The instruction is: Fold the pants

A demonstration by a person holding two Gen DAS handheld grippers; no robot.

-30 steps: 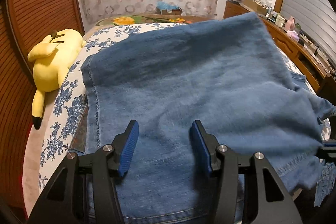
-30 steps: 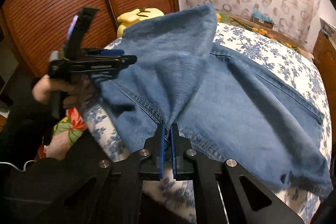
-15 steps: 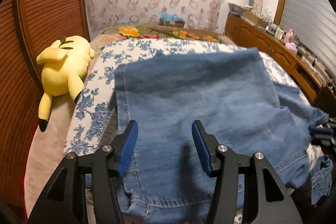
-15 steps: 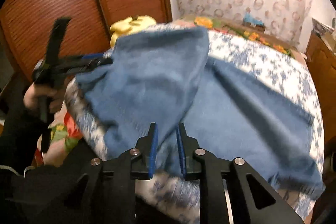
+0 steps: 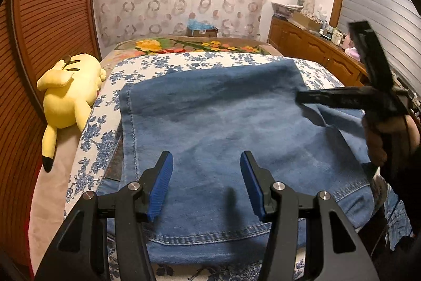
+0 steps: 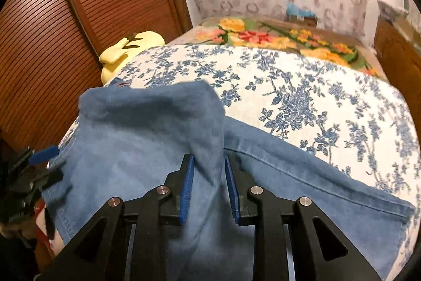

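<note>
Fold laid, release in progress: risk of dragging the top layer.

The pants (image 5: 223, 128) lie folded on the bed (image 6: 302, 86), beside the yellow plush toy (image 5: 69, 91). Left tongs (image 5: 206, 186) gape wide above the pants, empty. Right tongs (image 6: 209, 188) stand narrowly parted with a denim ridge between them; withdrawing could snag it and undo the fold.

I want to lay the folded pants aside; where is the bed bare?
Bare floral sheet lies between the jeans and the flowered blanket. The plush toy crowds the wardrobe side, and both tools work the near edge.
</note>
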